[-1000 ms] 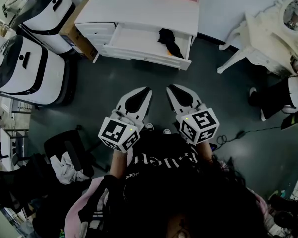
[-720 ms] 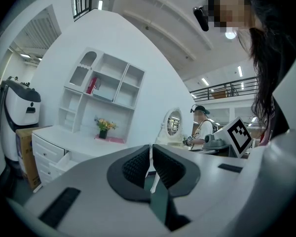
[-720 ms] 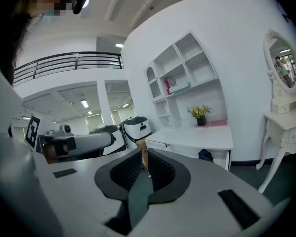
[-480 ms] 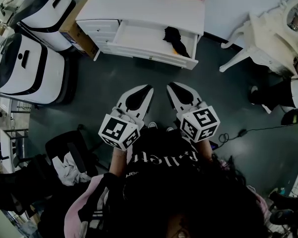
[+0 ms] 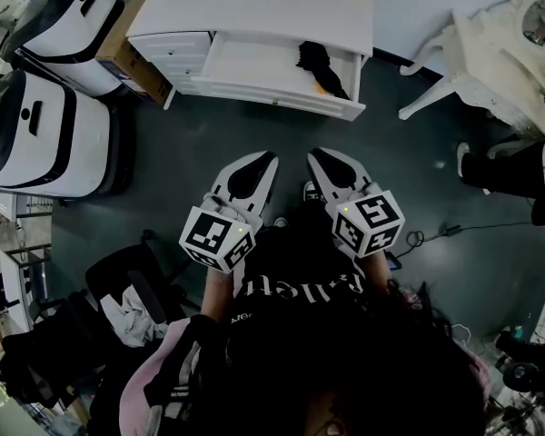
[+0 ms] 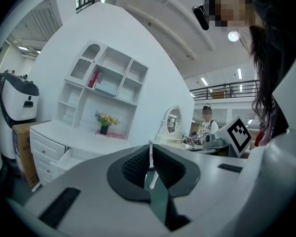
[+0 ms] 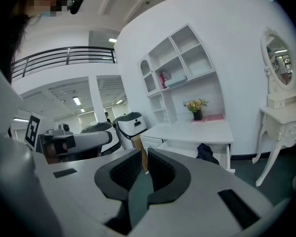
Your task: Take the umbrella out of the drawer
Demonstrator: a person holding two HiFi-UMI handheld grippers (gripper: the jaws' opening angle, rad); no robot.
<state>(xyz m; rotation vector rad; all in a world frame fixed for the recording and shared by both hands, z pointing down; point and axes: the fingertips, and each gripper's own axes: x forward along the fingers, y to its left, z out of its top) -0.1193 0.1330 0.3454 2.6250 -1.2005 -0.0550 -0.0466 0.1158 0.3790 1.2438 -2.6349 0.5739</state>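
**Black umbrella not yet touched**

Black umbrella (image 5: 312, 61) lay at the right end of the white drawer (image 5: 250, 69) (which stood pulled out of its desk (image 5: 254, 12)); left gripper (image 5: 271, 158) and right gripper (image 5: 312, 155) hung side by side over the dark floor, well apart from the drawer; both pairs of jaws together, nothing between them; judged: drawer opening done; approach, grasp and lift-out all left.

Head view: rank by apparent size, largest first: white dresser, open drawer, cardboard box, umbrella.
1. white dresser
2. open drawer
3. cardboard box, partly hidden beside the dresser, so unsure
4. umbrella
All sit at a similar distance.
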